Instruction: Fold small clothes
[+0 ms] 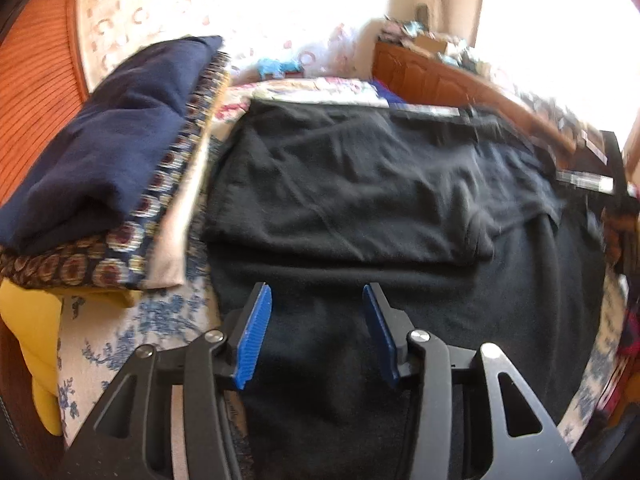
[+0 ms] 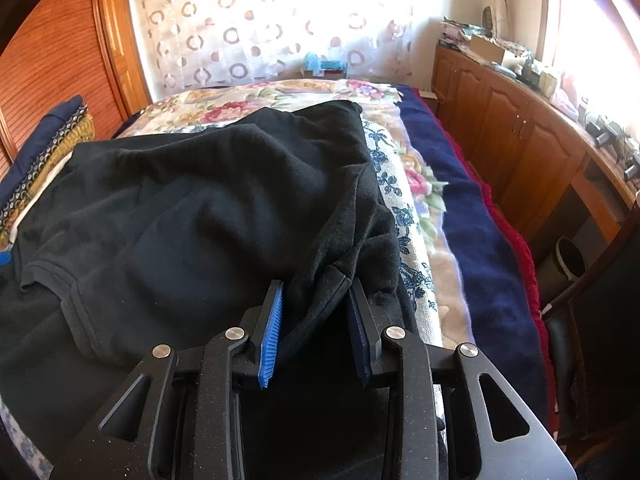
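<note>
Lying spread across the bed point(image 2: 420, 184), a black garment point(image 1: 360, 184) covers most of the flowered bedspread, one flap folded over itself with a hemmed edge running across the middle. Hovering over the near part of that dark cloth, left gripper point(image 1: 316, 320) with blue pads apart and nothing between them, only fabric beneath. Clamped on a bunched fold of the black garment point(image 2: 224, 216) at its right edge, right gripper point(image 2: 316, 312): cloth pinched between the two blue pads, ridge of fabric rising from the jaws toward the far end of the bed. Stacked at the left side of the bed, folded clothes point(image 1: 100, 168): navy piece on top, patterned one under it, a yellow item point(image 1: 36, 344) lowest, just beside the garment's left edge. Beyond, patterned curtain point(image 2: 256, 32) at the window and wooden cabinets point(image 2: 512, 136) along the right wall.
</note>
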A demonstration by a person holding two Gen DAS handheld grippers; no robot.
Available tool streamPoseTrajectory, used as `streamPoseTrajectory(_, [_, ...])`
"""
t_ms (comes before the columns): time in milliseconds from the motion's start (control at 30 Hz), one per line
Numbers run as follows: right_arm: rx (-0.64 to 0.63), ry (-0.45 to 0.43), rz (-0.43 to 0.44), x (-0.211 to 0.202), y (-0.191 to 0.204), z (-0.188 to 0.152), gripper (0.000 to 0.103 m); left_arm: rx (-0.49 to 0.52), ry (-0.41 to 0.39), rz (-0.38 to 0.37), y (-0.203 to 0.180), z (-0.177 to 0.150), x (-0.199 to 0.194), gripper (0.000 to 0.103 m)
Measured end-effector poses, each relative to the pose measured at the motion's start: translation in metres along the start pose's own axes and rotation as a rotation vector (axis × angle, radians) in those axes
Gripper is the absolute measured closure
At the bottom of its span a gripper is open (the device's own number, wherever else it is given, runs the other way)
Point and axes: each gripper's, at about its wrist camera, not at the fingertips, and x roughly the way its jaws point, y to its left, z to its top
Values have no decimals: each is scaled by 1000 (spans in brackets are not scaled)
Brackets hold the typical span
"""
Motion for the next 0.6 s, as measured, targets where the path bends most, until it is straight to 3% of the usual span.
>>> streamPoseTrajectory(200, [-8,1,-6,1,1,-1,72,-121,-50,36,27,12,-13,56])
streamPoseTrajectory(300, [-7,0,-6,1,2,-1,72,-123,-58,46,28,20,-11,57])
streamPoseTrajectory(600, [-7,1,-6,1,2,-1,72,-111,41,118,23,26,23,60])
